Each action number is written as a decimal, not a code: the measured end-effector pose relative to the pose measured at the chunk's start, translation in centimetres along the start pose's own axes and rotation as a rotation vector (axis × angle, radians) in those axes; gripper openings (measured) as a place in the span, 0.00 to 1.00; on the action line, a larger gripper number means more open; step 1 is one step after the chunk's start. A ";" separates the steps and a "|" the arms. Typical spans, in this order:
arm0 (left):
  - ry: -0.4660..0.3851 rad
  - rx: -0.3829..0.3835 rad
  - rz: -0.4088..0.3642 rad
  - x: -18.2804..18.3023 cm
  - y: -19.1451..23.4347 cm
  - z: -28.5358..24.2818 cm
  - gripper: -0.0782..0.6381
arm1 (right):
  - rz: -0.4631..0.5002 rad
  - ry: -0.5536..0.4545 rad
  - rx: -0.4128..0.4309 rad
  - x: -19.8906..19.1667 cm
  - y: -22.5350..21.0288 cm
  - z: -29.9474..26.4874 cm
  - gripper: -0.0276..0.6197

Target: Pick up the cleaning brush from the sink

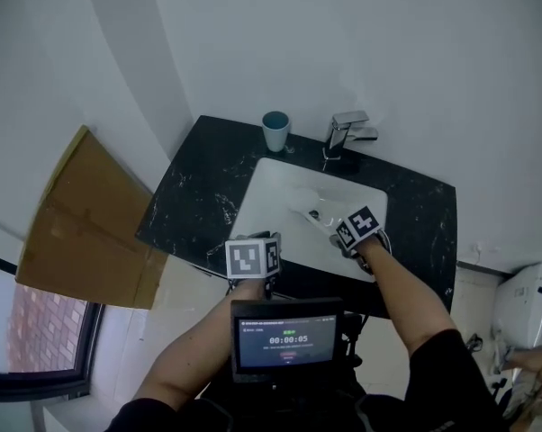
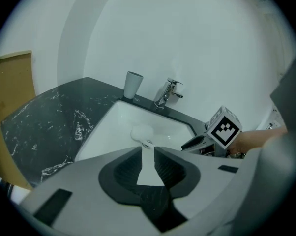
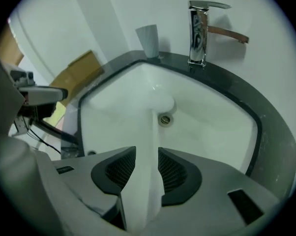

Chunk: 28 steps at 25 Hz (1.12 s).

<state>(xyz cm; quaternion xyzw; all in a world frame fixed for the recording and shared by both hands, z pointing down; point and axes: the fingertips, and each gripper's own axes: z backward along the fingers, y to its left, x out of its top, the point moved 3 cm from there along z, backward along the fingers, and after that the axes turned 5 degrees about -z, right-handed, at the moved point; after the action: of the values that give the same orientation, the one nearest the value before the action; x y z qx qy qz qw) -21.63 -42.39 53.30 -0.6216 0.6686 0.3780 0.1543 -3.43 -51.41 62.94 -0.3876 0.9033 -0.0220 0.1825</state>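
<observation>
Cleaning brush (image 3: 158,104) lies in the sink (image 3: 217,127), head by the drain (image 3: 164,119), handle toward the worktop's (image 3: 271,127) front edge. Right gripper (image 3: 147,156) spread astride the handle; left gripper (image 2: 148,154) slightly parted, empty.

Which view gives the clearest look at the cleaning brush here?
The right gripper view: the cleaning brush runs from near the drain down between the right hand-held gripper's open jaws. The head view shows only a faint white streak in the sink; the left gripper view just its head.
</observation>
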 end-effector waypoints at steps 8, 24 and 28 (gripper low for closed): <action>0.060 0.045 0.072 -1.7 -1.0 -4.2 0.22 | 0.068 0.163 -0.001 -1.8 -3.2 -4.7 0.26; 0.004 0.071 0.105 -1.7 0.4 -3.8 0.22 | 0.004 0.204 0.054 -2.9 -2.6 -6.3 0.12; -0.005 0.071 0.087 -1.6 -0.2 -3.2 0.22 | 0.006 0.158 0.077 -2.3 -2.0 -5.1 0.12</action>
<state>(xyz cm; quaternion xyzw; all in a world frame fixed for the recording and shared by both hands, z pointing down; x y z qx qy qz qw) -20.33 -43.54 56.45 -0.5852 0.7074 0.3619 0.1616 -2.35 -51.72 68.79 -0.3748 0.9145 -0.0867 0.1253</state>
